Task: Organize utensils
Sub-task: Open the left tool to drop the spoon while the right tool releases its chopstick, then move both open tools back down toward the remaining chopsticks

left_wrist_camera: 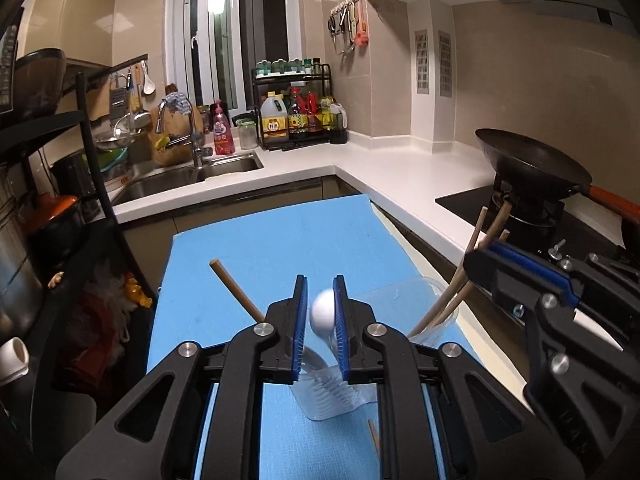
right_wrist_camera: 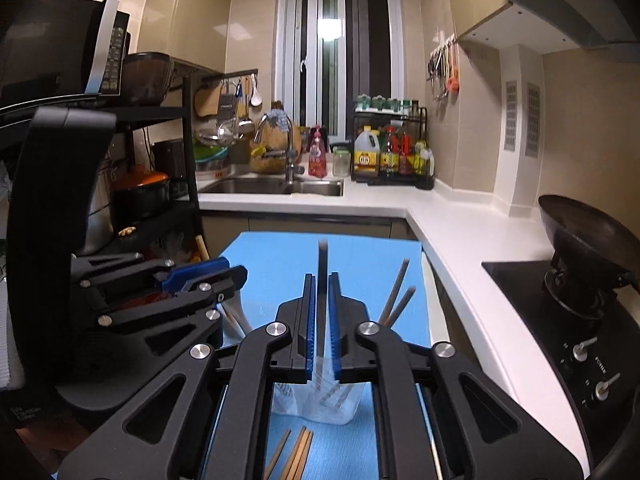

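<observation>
A blue rectangular foam mat [right_wrist_camera: 360,248] is occupied by a clear plastic utensil holder [right_wrist_camera: 320,404]. A white spoon [left_wrist_camera: 322,312] is clamped by the left gripper [left_wrist_camera: 321,312], a dark chopstick [right_wrist_camera: 322,300] by the right gripper [right_wrist_camera: 321,320] above it.

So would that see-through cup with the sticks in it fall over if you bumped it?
Probably, fairly easily. The clear holder looks like thin plastic, so likely light. The chopsticks in it lean out well above its rim, which may make it top-heavy. It sits on the blue mat, which might stop sliding, so a bump could tip it instead.
</observation>
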Available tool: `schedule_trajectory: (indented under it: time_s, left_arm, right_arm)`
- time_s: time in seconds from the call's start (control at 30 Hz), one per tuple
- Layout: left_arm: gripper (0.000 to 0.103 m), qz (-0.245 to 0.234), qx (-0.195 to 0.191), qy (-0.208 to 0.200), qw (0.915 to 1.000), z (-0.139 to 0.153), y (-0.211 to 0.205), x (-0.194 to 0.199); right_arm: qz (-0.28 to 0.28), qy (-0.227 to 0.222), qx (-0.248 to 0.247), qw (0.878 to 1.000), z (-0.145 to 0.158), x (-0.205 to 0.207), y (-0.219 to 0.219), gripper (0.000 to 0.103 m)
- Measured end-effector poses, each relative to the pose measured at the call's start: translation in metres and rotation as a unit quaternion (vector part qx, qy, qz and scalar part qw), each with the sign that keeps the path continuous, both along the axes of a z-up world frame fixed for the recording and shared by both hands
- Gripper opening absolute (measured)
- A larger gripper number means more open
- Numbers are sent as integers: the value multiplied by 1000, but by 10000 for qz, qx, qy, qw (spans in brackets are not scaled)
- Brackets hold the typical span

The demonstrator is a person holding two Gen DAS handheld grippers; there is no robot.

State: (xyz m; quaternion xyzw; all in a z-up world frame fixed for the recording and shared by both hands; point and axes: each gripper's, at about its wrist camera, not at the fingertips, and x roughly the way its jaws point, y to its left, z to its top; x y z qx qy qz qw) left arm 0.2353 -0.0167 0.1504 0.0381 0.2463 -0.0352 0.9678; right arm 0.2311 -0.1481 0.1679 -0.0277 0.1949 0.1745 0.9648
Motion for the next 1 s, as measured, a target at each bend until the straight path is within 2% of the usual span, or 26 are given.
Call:
schedule_trajectory:
  time_s: [0.07, 0.1, 0.13, 0.4, 0.7, 0.87, 1.0]
  left_arm:
    - [29, 14, -95, -122, 9999, 8, 3, -8]
    - [29, 24, -138, -181, 9997, 13, 5, -13]
    - [29, 34, -161, -215, 9996, 16, 6, -17]
    - [29, 109, -375, -459, 9982, 27, 14, -75]
    - [29, 292, -318, -485, 9979, -7, 16, -158]
    - [29, 381, -161, -361, 9985, -30, 19, -190]
    - [28, 474, -236, -251, 9983, -51, 25, -212]
  right_arm:
    - [-41, 35, 44, 10000, 2, -5, -3, 18]
    - [-44, 22, 46, 10000, 2, -8, -3, 26]
    - [-34, -13, 44, 10000, 5, -14, -4, 29]
    - [-40, -240, -3, 9997, 18, -69, -15, 29]
    - [-79, -203, 6, 9998, 1, -148, -32, 30]
    - [-149, 7, 97, 9998, -18, -174, -45, 30]
    - [-207, 232, 115, 9995, -41, -183, -54, 29]
